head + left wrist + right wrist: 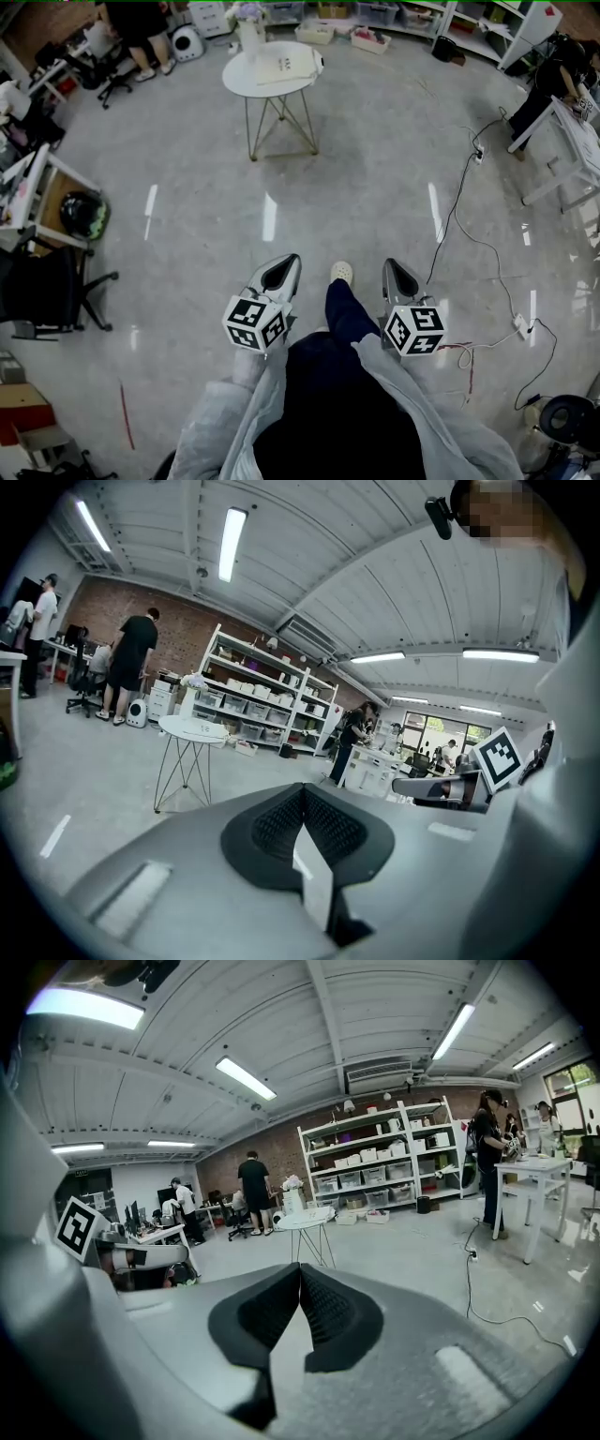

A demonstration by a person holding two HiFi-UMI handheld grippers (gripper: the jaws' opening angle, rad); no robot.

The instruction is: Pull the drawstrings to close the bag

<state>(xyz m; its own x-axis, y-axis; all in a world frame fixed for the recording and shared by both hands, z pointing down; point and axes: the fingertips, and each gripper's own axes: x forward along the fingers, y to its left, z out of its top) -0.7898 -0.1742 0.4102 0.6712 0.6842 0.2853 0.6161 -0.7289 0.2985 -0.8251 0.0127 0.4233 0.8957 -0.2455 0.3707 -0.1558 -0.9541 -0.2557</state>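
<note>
Grey polished floor (375, 169); head view looks steeply down on it.
- left gripper (290, 262) and right gripper (390, 265) are held low and near, side by side but apart. A shoe (342, 272) and a dark trouser leg (347, 314) show between them.
- Both jaw pairs are pressed together with nothing in them.
- A round white table (236, 82) stands far ahead, well apart from both tools. The pale flat thing on top reads as the bag (286, 64); the drawstrings are too small to make out.
- A black office chair (47, 291) is at left, and a cable (459, 211) trails across the floor at right.

Left gripper view:
- The black pads of the left gripper (302, 797) meet tip to tip, empty.
- The table (192, 728) is far off, left of the jaw line, with only a pale sliver visible on it.
- White shelving (258, 700) stands behind the table.
- The right gripper's marker cube (497, 755) shows at right.

Right gripper view:
- The jaws of the right gripper (300, 1274) are fully together, nothing between them.
- The table (305, 1221) is far, straight beyond the tips. I can't make out the bag on it from here.
- Shelving (384, 1171) is on the far wall.
- The left gripper's marker cube (77, 1227) shows at left.
</note>
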